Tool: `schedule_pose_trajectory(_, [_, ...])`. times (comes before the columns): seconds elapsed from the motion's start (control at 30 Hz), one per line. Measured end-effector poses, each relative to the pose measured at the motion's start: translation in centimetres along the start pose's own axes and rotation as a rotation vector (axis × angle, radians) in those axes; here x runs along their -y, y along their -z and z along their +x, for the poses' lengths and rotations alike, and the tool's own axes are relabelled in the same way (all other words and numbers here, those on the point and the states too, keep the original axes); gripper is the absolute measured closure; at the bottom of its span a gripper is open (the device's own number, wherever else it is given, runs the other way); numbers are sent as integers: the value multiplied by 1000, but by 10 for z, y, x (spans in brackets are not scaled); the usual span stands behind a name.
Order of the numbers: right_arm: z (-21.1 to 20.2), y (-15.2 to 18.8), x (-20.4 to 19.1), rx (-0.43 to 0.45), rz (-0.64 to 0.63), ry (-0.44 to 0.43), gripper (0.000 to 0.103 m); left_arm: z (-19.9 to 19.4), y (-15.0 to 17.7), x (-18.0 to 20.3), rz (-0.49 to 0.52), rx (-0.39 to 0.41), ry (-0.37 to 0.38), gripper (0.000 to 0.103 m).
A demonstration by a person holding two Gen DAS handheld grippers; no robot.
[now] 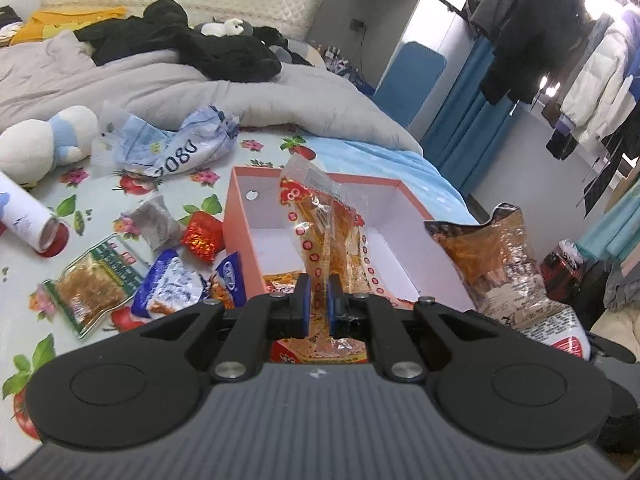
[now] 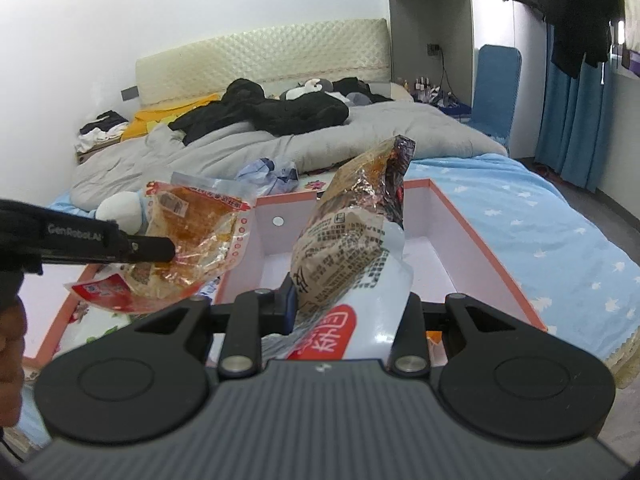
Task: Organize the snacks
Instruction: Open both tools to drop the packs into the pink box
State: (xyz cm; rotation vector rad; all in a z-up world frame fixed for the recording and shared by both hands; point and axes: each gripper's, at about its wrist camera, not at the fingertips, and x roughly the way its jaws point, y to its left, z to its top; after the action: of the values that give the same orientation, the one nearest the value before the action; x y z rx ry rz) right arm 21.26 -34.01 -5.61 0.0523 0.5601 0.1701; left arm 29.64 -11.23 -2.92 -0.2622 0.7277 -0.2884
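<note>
- The left gripper (image 1: 318, 304) is seen low in the middle of the left wrist view, its blue pads nearly together and pinching a clear packet with red print (image 1: 328, 232); the packet's lower end is hidden behind the gripper body.
- In the right wrist view the same packet (image 2: 196, 232) is held out at middle left from a black finger lettered "GenRobot.AI", the last letters cut off by blur.
- The right gripper (image 2: 348, 300) is partly spread and clamped on a crinkled bag with a white and red bottom (image 2: 352, 240); its right finger is covered by the bag, so only the left blue pad can be seen.
- Black small print covers the bag's back but is too small to be read; large white characters on its red patch are cut off by the gripper.
- A pink-edged white box (image 1: 384, 192) lies open on the bed behind both packets; its near wall is hidden.
- At upper left of the left wrist view a crumpled bag (image 1: 176, 144) shows upside-down digits, hard to make out.
- Loose snack packets (image 1: 96, 284) lie at lower left on the flowered sheet (image 1: 80, 176).
</note>
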Motion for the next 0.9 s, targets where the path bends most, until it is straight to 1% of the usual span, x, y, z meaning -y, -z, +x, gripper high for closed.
schedule_pose_trajectory(0.13, [29,1,10,-37,15,-7,70,33,-9,1,15,-41,6,93])
schedule_pose_trajectory(0.33, [74,3,26,-116,37,-8,70,83,-22,0,27,-98,-17,93])
schedule_pose_trajectory(0.5, [98,6,38,-158,43,3,70,118,-19,-3,20,-142,0,93])
schedule_pose_trajectory(0.63, [108,12,42,-182,54,1,69,130,-15,-7,15,-144,-4,93])
schedule_pose_trajectory(0.73, [110,14,42,-192,52,3,67,125,-14,-8,26,-117,-27,90])
schedule_pose_trajectory(0.77, [110,14,42,-193,53,-1,67,122,-15,-7,31,-110,-33,87])
schedule_pose_trajectory(0.83, [110,12,41,-191,47,-5,65,118,-18,-9,30,-105,-45,74])
schedule_pose_trajectory(0.9, [108,10,39,-186,44,-4,57,110,-19,-9,31,-93,-34,51])
